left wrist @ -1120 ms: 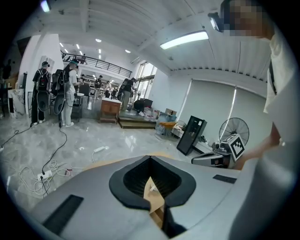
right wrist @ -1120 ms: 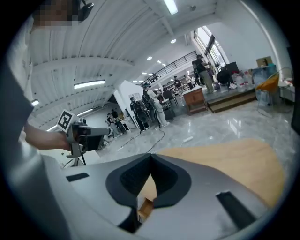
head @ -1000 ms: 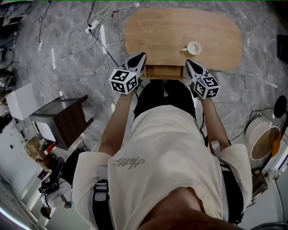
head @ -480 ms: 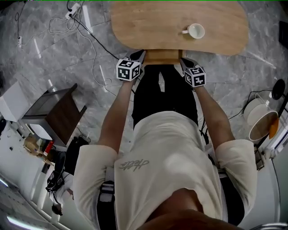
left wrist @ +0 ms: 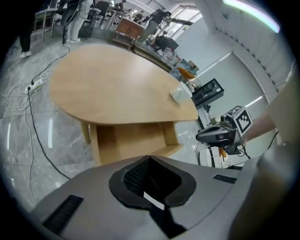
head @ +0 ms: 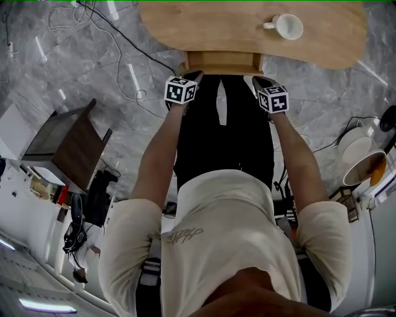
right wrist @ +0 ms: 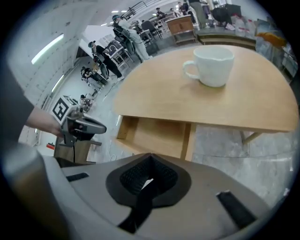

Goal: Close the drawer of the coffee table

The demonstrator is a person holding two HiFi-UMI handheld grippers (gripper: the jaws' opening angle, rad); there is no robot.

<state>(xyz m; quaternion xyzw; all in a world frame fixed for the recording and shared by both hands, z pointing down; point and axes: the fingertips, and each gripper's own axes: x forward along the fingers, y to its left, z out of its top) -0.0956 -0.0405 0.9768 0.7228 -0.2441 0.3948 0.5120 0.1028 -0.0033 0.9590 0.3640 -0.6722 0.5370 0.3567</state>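
Left hand-held gripper (head: 190, 76) and right hand-held gripper (head: 260, 80), jaws pressed together and empty, face the open light-wood drawer (head: 224, 61) front; next, push it inward.

Grey marble floor (head: 74, 56); white power strip (left wrist: 35, 84) lying on it; dark wooden cabinet (head: 74, 145) at left; round tub (head: 364, 174) at right; ceiling strip light (left wrist: 251, 13); distant chairs (right wrist: 117, 44) at far wall.

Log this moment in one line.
drawer: open | left hand-held gripper: shut, empty | right hand-held gripper: shut, empty | both: near drawer front
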